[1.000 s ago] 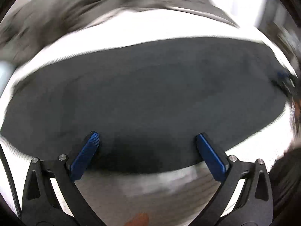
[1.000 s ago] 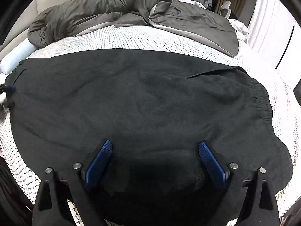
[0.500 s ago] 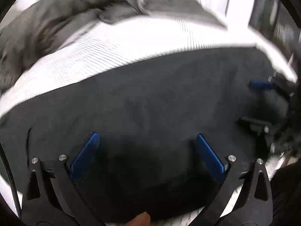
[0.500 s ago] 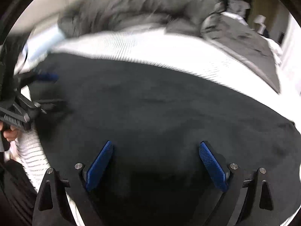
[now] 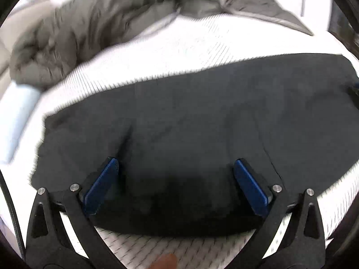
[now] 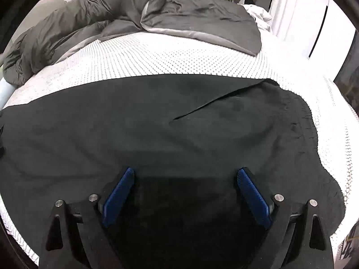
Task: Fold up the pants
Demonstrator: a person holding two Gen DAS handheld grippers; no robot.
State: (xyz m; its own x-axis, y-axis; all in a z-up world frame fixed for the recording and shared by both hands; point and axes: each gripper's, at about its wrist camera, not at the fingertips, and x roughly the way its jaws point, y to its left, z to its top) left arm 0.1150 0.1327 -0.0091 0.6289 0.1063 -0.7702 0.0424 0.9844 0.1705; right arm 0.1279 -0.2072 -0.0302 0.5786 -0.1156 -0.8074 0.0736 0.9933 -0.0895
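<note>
Left wrist view. Ahead of my left gripper [image 5: 176, 185], far side: a rumpled grey duvet [image 5: 94, 22] heaped on the white dotted mattress cover [image 5: 190, 51]. To the far left, a pale blue bolster [image 5: 16, 109], blurred. At the right edge, a dark object I cannot identify. Nothing lies between the fingers and the cloth. The black pants [image 5: 202, 121] spread flat directly ahead and beneath the claw, running left to right; a seam line runs past the right finger. The near hem sits just behind the blue pads [image 5: 101, 186]. Jaws spread wide, holding nothing.

Right wrist view. Beyond my right gripper [image 6: 186, 192]: the same grey duvet [image 6: 125, 13] across the far side, white bedding [image 6: 258, 13] and a curtain [image 6: 294, 11] at far right. The pants [image 6: 134, 130] fill the area ahead and under the claw; a diagonal fold edge [image 6: 215, 103] shows ahead to the right, with the gathered waistband [image 6: 303, 121] further right. Jaws spread wide, gripping nothing.
</note>
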